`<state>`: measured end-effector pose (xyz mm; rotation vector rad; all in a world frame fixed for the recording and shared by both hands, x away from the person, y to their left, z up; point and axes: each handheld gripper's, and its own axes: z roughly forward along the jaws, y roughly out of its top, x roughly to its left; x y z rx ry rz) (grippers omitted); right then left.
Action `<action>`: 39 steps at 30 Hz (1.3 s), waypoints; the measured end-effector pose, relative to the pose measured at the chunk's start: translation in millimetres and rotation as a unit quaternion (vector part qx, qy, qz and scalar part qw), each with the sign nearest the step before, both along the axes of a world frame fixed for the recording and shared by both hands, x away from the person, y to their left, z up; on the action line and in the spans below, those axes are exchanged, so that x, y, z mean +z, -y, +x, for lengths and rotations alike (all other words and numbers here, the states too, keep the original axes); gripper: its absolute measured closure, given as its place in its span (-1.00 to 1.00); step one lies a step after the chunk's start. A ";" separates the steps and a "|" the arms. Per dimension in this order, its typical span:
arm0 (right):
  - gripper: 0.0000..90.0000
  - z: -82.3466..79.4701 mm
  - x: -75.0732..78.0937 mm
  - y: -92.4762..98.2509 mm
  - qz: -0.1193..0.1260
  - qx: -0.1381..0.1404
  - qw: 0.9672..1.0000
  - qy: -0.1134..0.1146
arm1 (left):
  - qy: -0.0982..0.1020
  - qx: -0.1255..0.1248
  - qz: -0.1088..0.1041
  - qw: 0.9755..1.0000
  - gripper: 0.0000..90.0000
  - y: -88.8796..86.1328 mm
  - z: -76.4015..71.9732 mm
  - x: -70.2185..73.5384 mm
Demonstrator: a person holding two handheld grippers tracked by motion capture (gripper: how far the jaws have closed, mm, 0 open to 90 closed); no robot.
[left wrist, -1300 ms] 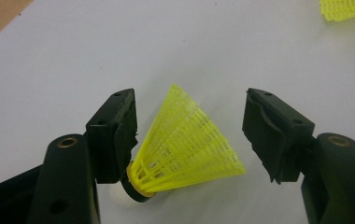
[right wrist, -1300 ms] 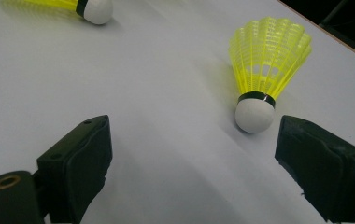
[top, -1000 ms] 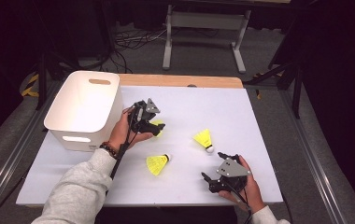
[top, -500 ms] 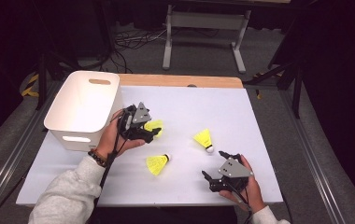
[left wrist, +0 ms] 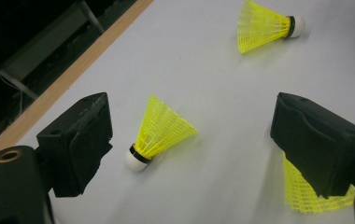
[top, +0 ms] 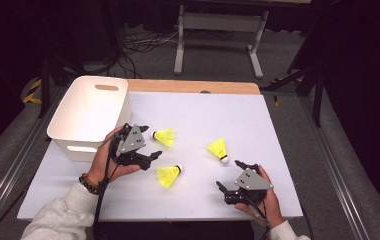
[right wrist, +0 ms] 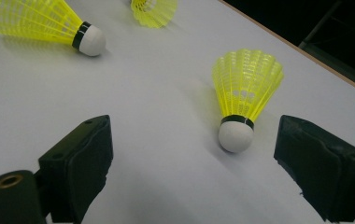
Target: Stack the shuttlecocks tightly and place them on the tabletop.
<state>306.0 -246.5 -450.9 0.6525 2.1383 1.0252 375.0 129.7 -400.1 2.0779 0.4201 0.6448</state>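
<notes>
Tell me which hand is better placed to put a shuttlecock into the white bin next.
Left, probably. The left gripper stands open right beside the bin, with a shuttlecock lying between its jaws. The right gripper is also open near its own shuttlecock, but sits at the table's far side from the bin.

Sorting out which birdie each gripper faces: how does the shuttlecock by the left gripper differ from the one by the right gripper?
The left shuttlecock lies near the white bin, cork toward the left gripper; the right shuttlecock lies nearer the table's middle, cork toward the right gripper. In the high view the left one's skirt points right, the right one's up and left. Both are yellow, white-corked, lying loose between open jaws.
</notes>
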 end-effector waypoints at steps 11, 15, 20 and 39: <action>-0.72 -1.5 5.7 -5.9 0.010 -0.001 1.000 0.014 | 0.038 -0.013 -0.025 0.999 -0.75 -18.6 -31.2 -13.2; -0.72 -1.8 7.1 -9.7 0.015 0.001 1.000 0.015 | 0.042 -0.012 -0.027 0.999 -0.76 -28.9 -37.3 -21.5; -0.73 -0.8 9.6 -14.6 0.042 0.008 0.999 0.007 | 0.042 -0.009 -0.052 0.998 -0.78 -47.7 -46.6 -32.6; -0.81 3.7 8.3 -39.2 0.052 0.000 0.999 -0.003 | 0.014 0.006 -0.064 0.998 -0.83 -80.5 -72.4 -62.7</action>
